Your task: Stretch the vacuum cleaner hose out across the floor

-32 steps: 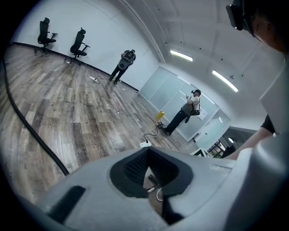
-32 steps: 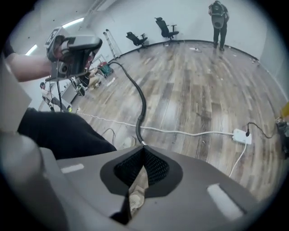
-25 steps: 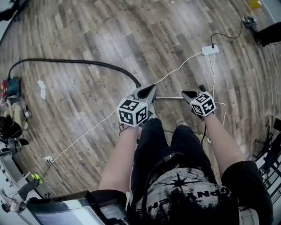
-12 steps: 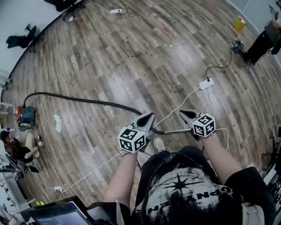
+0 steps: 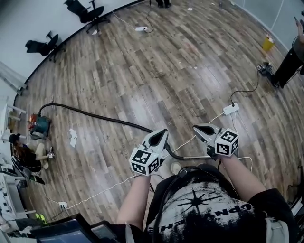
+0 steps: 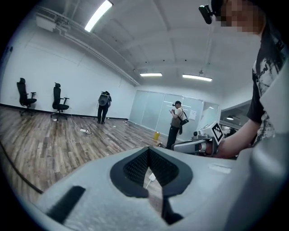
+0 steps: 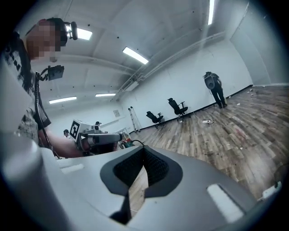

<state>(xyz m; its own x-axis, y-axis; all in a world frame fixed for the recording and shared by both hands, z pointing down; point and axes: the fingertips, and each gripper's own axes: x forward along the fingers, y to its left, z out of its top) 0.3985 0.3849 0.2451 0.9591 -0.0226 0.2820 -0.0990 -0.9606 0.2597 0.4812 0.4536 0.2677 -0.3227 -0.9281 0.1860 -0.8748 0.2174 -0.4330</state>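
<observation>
While left tongs (image 5: 163, 133) and right tongs (image 5: 196, 128) sit closed, empty, slim black hose (image 5: 95, 114) curves over wood-plank floor (image 5: 166, 61)

Matt black hose (image 5: 95, 115), glossy wooden floor (image 5: 180, 61)

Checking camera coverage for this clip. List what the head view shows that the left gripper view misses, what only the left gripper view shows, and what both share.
Head view only: the teal vacuum cleaner body where the long black vacuum hose starts, and a white scrap lying near it. Left gripper view only: the long ceiling light strips and the glass partition wall. Both: that hose, the wood-plank floor, two black office chairs, a small yellow container and the right gripper with its marker cube.
</observation>
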